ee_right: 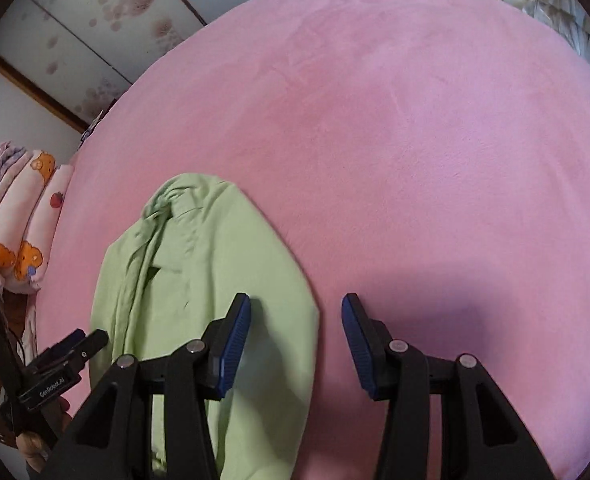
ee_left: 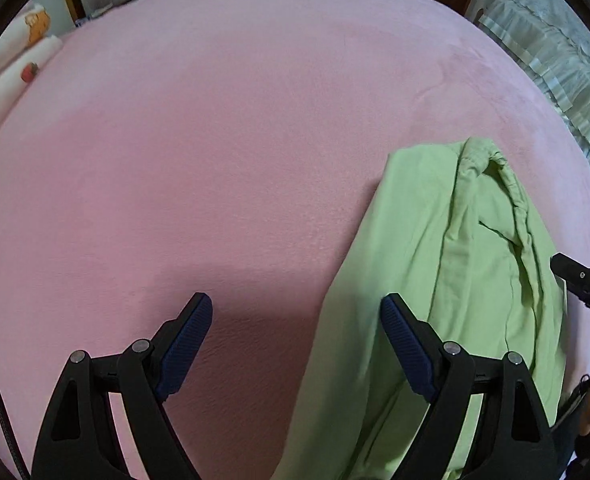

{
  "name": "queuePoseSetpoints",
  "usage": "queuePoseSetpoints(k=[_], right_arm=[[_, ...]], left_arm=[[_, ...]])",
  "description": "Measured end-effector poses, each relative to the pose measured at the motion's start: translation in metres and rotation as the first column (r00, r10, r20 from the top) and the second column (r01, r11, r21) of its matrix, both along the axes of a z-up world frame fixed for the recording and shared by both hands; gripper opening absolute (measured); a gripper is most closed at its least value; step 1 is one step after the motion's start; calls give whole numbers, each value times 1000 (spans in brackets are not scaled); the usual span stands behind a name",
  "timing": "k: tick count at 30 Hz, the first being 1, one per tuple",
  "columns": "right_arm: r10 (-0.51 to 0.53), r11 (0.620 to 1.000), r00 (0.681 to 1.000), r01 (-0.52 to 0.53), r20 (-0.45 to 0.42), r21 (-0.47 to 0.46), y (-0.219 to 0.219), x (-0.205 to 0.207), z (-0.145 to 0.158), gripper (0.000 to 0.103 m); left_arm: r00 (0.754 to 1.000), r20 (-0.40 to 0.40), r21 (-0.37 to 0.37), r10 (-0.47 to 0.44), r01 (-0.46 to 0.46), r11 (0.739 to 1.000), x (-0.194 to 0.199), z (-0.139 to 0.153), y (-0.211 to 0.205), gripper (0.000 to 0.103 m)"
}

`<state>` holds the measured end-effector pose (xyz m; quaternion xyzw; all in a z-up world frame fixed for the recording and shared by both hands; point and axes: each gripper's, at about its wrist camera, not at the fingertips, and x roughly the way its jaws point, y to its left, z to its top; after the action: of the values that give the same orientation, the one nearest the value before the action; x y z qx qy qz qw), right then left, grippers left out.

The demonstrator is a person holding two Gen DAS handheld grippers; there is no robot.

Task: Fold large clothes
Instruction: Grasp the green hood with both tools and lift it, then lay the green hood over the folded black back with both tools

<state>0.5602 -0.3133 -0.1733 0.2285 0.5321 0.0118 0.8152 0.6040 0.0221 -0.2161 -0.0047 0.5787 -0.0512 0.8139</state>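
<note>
A light green garment (ee_left: pixel 447 264) lies folded into a long narrow strip on the pink bed cover (ee_left: pixel 215 140); it also shows in the right wrist view (ee_right: pixel 199 264). My left gripper (ee_left: pixel 295 312) is open and empty, hovering over the garment's left edge, its right finger above the cloth. My right gripper (ee_right: pixel 297 312) is open and empty over the garment's right edge, its left finger above the cloth. The left gripper's tip also shows in the right wrist view (ee_right: pixel 81 340). The right gripper's tip shows at the right edge of the left wrist view (ee_left: pixel 583 280).
The pink bed cover (ee_right: pixel 415 140) stretches far ahead and to both sides. Patterned pillows (ee_right: pixel 19 232) lie at the bed's left end. Pale curtains (ee_left: pixel 555 40) hang beyond the far right edge, and panelled doors (ee_right: pixel 95 32) stand behind the bed.
</note>
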Motion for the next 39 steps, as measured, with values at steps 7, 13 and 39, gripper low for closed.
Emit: queuePoseSetpoints(k=[7, 13, 39], right_arm=[[111, 994, 992, -110, 66, -21, 20, 11, -4, 14], [205, 974, 950, -174, 235, -147, 50, -17, 51, 9], [428, 881, 884, -363, 186, -302, 59, -411, 45, 69]], left_arm=[[999, 43, -95, -34, 38, 995, 0, -6, -15, 4], [974, 218, -79, -61, 79, 994, -48, 50, -10, 1], [998, -21, -249, 54, -58, 967, -416, 20, 153, 25]])
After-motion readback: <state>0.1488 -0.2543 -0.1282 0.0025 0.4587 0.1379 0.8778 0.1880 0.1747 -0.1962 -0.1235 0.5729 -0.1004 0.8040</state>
